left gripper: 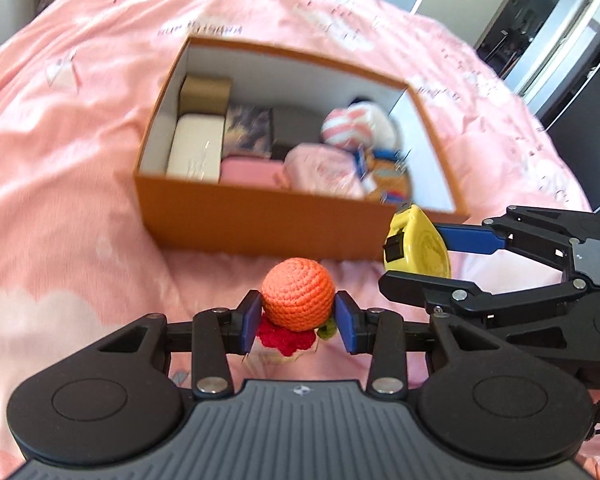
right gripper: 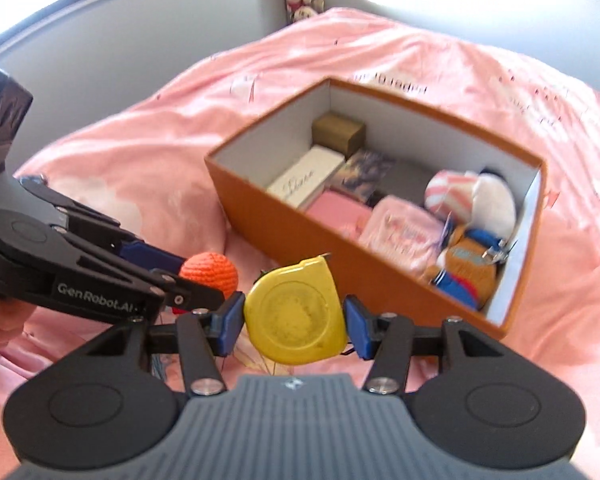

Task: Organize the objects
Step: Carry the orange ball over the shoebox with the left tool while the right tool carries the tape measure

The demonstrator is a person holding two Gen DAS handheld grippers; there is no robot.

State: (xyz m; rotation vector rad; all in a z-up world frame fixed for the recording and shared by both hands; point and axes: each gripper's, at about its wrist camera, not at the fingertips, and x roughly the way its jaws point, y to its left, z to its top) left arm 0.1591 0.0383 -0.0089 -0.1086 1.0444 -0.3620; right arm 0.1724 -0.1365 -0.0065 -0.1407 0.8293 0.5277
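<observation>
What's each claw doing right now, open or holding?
Left claw: closed on the orange crochet ball.
Right claw: closed on the yellow tape measure.

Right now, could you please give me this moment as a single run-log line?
left gripper: shut on crochet toy | right gripper: shut on tape measure | orange box: open, partly filled, ahead on pink bedspread

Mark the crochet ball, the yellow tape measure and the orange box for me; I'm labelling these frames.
crochet ball (left gripper: 298,294), left wrist view, middle of its orange knitted top.
yellow tape measure (right gripper: 296,316), right wrist view, centre of its round face.
orange box (left gripper: 260,220), left wrist view, its near outer wall.
</observation>
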